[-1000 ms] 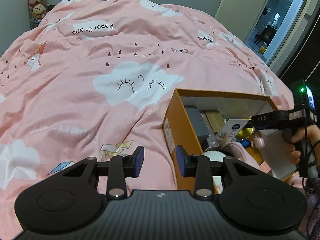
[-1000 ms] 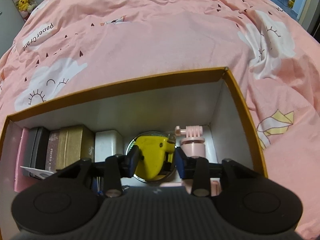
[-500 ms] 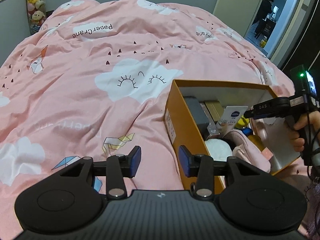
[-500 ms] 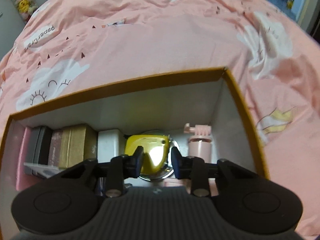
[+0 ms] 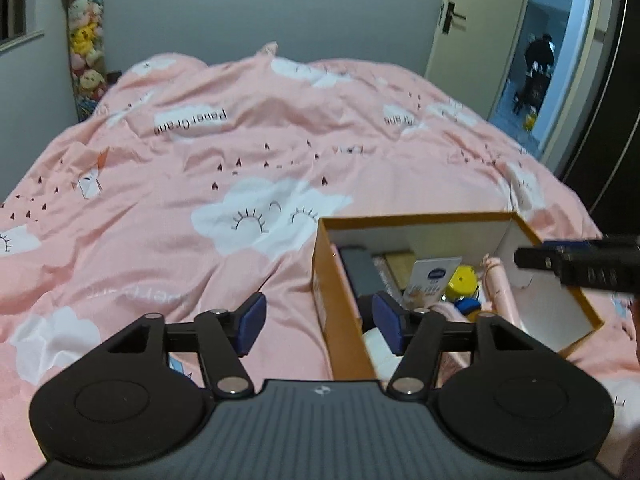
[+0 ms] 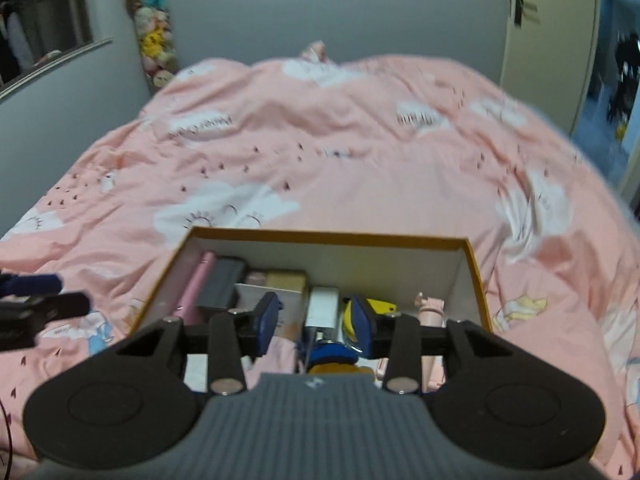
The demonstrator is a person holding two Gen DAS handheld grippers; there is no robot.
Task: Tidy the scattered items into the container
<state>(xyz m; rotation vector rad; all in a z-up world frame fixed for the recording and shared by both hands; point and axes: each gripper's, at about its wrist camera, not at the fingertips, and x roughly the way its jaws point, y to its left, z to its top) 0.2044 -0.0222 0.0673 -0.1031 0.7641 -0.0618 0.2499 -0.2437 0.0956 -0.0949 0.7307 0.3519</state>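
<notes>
Container [image 6: 474,268], the orange-rimmed box, sits on the pink duvet [image 5: 200,208] at near right in the left view. Compared with a second ago, your right gripper [image 6: 316,322] no longer pinches the yellow item [image 6: 380,306]; that item now lies inside, and the jaws are spreading with nothing between them, raised above the box. Your left gripper [image 5: 320,322] is also opening, empty. Judgement: deposit done; no loose items visible on the bedding.

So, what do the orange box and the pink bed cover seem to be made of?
Orange box: probably cardboard with a matte finish; thin flat walls, sharp folded corners, white inside. Pink bed cover: woven fabric, perhaps cotton; soft wrinkles, printed clouds, no shine.
</notes>
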